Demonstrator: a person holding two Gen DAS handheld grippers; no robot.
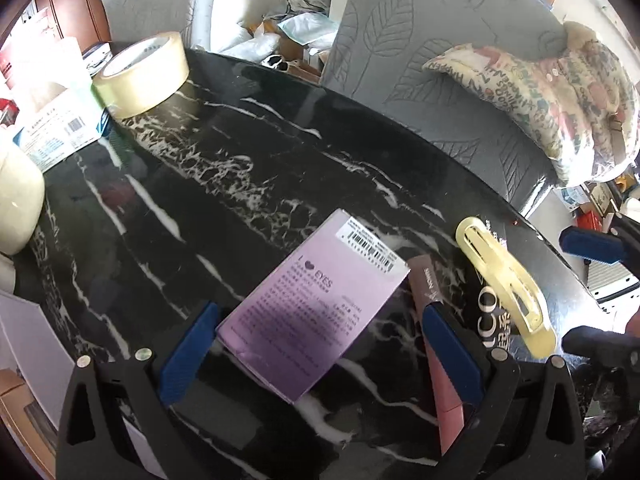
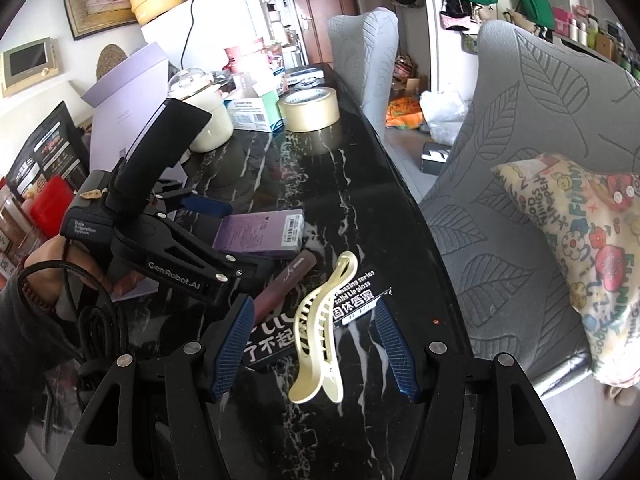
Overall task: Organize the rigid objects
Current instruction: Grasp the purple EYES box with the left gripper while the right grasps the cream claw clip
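Presently, each gripper stands over its own target on the black marble desk (image 1: 248, 152); nothing is lifted yet.

Left gripper (image 1: 320, 350): released, jaws spread wide to either side of the purple box (image 1: 316, 304). The blue pads do not press on it; the left pad sits just beside the box's near corner.

Purple box: lies flat on the desk, label side up, skewed to the jaw line. Roll the wrist until the pads face its two long sides, then close squarely so it cannot pivot.

Pink box (image 1: 448, 396): a slim carton just beside the purple box, running under the right pad of the left gripper. Keep that pad inboard of it, or both cartons get pinched together.

Right gripper (image 2: 316, 354): released, about half open, the cream hair clip (image 2: 318, 344) between its pads with clearance on both sides.

Hair clip: rests across a black lip-gloss box (image 2: 360, 284) near the desk's edge. It is curved and smooth, so judge it likely to slip; close on the wide toothed middle, not on the tapered tail.

Risk: the two grippers work close together; lower one at a time.

Clear zone: the tape roll (image 1: 140, 76) and the white-and-green carton (image 1: 60, 124) stand well apart at the far end.
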